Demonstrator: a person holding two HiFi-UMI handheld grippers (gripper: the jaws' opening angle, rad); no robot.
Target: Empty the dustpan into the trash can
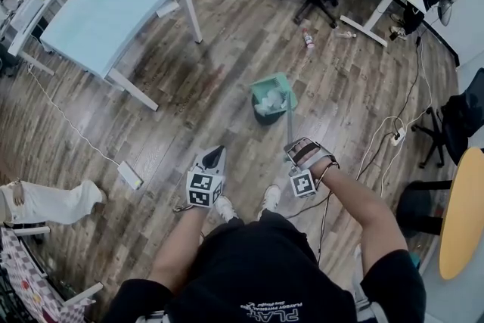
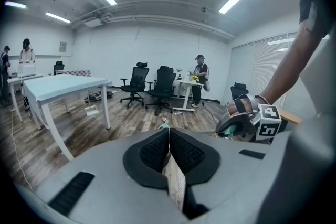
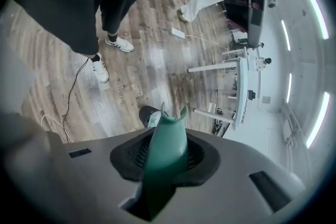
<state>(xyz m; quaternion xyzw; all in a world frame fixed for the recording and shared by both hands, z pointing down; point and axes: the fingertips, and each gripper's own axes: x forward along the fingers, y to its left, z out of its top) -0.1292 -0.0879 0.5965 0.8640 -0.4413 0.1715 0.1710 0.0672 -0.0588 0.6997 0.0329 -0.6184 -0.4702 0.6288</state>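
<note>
In the head view, the right gripper (image 1: 299,153) has its jaws clamped on the thin handle of the green plastic dustpan (image 1: 274,89). Its flat scoop sits beyond the jaws over the round dark trash can (image 1: 265,111) on the wood-plank floor (image 1: 189,87). In the left gripper view, the left gripper (image 2: 169,131) has its ribbed black pads (image 2: 152,152) pressed together at the tips, with nothing between them. In the right gripper view, the smooth green handle (image 3: 165,149) runs straight out between the jaws, which press on both its sides, and the trash can's rim shows just past its notched end.
</note>
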